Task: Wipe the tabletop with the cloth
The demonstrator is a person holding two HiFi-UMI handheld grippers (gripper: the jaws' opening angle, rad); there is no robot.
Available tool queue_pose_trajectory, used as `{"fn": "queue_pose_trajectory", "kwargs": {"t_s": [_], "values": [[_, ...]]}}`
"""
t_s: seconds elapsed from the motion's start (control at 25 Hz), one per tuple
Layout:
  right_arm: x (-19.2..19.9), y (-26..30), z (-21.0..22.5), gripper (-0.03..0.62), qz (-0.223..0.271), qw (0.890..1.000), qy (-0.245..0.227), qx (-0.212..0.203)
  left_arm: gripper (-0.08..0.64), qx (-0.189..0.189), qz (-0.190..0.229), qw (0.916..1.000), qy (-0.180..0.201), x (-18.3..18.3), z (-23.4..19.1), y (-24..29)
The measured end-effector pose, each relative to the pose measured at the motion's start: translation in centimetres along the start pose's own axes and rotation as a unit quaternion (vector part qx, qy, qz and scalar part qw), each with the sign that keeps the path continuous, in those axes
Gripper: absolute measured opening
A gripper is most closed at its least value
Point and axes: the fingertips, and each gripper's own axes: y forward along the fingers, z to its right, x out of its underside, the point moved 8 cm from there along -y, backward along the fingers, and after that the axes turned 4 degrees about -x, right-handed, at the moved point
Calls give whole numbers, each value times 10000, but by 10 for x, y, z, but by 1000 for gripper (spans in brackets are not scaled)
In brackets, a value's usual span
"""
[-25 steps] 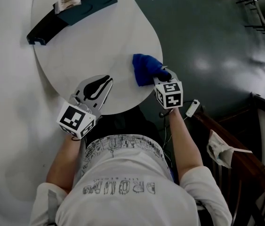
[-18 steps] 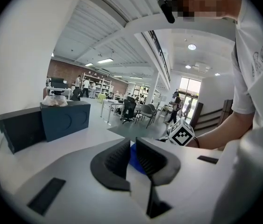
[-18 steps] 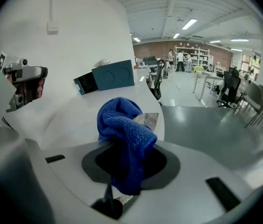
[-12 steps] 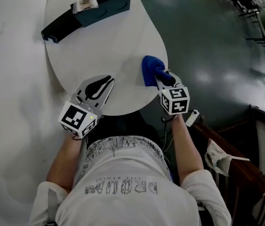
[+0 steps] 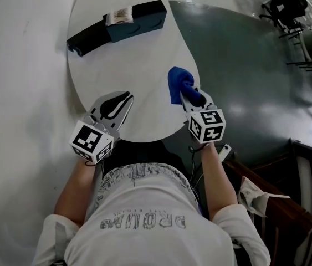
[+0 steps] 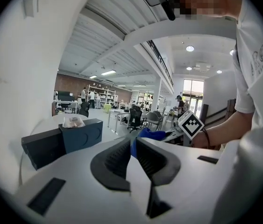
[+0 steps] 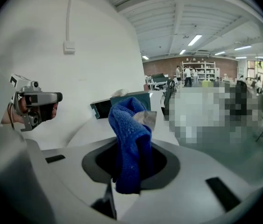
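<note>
The blue cloth (image 5: 178, 82) is bunched over the right edge of the white oval tabletop (image 5: 139, 60). My right gripper (image 5: 192, 97) is shut on it. In the right gripper view the cloth (image 7: 131, 139) stands up out of the jaws of the right gripper (image 7: 131, 164), with a small pale tag near its top. I cannot tell whether the cloth touches the table. My left gripper (image 5: 123, 100) lies over the table's near edge, shut, with nothing held. In the left gripper view, the left gripper (image 6: 133, 155) points towards the cloth (image 6: 150, 134).
A long dark blue box (image 5: 119, 25) with a pale packet (image 5: 118, 14) on top sits at the table's far side. Dark green floor lies to the right. A wooden chair (image 5: 277, 206) with a crumpled white sheet (image 5: 252, 195) stands at lower right.
The head view has swung, so the table sits further right and lower in the picture. The right gripper still holds the cloth at the table's right edge. The left gripper has not moved.
</note>
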Motion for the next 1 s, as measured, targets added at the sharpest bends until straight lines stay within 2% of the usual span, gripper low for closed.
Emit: {"fn": "queue_pose_trajectory", "kwargs": {"t_s": [0.4,1.0], "values": [[-49,-6,-30,103,467,9984,-190,-258,54,-243,333,9989,202,-28,-20,-23],[-97,-7,-71,103,817,9933,-513,-632,54,-634,703,9954,149,-56,-52,-56]]}}
